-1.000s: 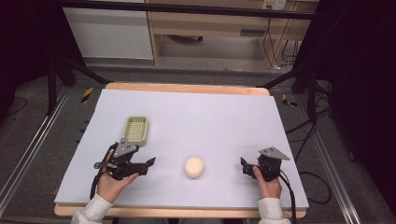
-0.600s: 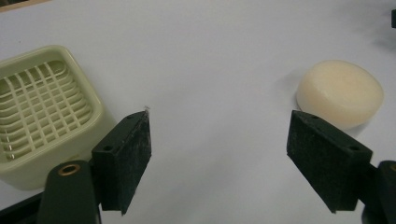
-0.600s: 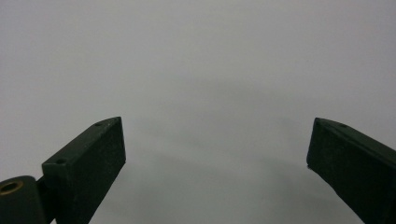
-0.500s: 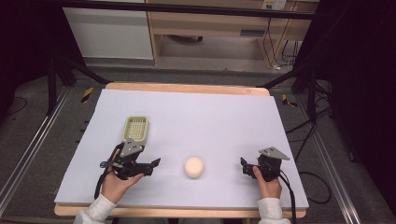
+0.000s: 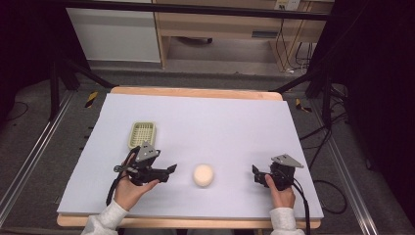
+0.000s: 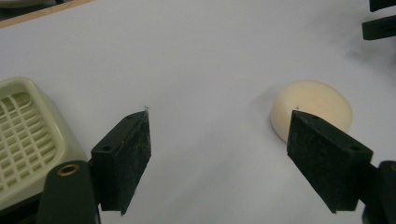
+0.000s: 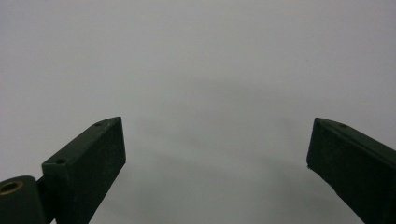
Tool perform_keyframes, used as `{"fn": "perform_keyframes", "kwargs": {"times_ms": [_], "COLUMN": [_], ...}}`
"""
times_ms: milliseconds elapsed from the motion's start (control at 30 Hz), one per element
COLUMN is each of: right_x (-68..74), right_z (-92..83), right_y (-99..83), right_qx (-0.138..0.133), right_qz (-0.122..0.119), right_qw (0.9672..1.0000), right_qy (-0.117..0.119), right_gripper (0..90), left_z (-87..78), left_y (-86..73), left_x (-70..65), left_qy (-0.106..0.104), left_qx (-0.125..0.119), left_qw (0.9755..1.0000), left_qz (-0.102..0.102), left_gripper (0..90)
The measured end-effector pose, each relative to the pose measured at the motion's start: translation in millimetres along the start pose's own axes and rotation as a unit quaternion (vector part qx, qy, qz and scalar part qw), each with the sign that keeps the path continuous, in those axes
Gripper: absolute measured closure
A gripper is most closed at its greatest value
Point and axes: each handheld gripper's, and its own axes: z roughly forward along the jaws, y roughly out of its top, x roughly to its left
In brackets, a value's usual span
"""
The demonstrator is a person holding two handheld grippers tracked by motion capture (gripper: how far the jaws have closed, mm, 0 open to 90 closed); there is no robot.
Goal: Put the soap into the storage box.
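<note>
We hold the left gripper (image 5: 171, 170) with fingers (image 6: 122, 158) spread wide, empty | the cream round soap (image 5: 203, 175) lies on the tabletop (image 5: 220, 122) just beyond them, untouched | the green soap dish (image 5: 142, 134) sits behind our left hand | right gripper (image 5: 255, 174) fingers (image 7: 88, 163) also apart, over bare tabletop, well clear of the soap.

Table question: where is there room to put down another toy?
The far half of the table, beyond the basket, is bare. So is the stretch between the round soap and the right gripper. It is tighter near the left gripper, between basket and soap.
</note>
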Motion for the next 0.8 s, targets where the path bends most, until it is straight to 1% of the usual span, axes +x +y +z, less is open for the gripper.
{"fn": "perform_keyframes", "kwargs": {"times_ms": [167, 267, 333, 367, 467, 567, 800], "right_x": [-0.1, -0.1, -0.1, -0.2, -0.2, -0.3, -0.3], "right_z": [0.0, -0.1, -0.1, -0.1, -0.1, 0.1, 0.1], "right_y": [-0.1, -0.1, -0.1, -0.1, -0.1, 0.0, 0.0], "right_qx": [-0.001, -0.001, -0.001, -0.001, -0.001, 0.000, 0.001], "right_qz": [0.001, 0.001, 0.001, 0.001, 0.001, 0.002, 0.003], "right_qw": [1.0000, 1.0000, 1.0000, 1.0000, 1.0000, 1.0000, 1.0000], "right_qy": [0.000, 0.000, 0.001, 0.000, 0.001, 0.001, 0.002], "right_gripper": [4.9, 4.8, 4.8, 4.8, 4.9, 4.9, 4.9], "left_z": [4.0, 6.0, 7.3, 8.9, 11.1, 16.4, 22.9], "left_y": [3.6, 7.3, 10.0, 12.7, 14.6, 17.0, 21.9], "left_x": [-5.8, -8.9, -11.0, -14.3, -17.3, -22.6, -30.1], "left_qy": [-0.007, -0.012, -0.014, -0.017, -0.020, -0.025, -0.031], "left_qx": [0.004, 0.002, 0.002, 0.002, 0.004, 0.012, 0.018], "left_qw": [1.0000, 0.9999, 0.9999, 0.9998, 0.9997, 0.9994, 0.9991], "left_qz": [0.004, 0.006, 0.009, 0.012, 0.015, 0.019, 0.025], "left_gripper": [21.0, 20.9, 20.9, 20.9, 20.9, 20.8, 20.4]}}
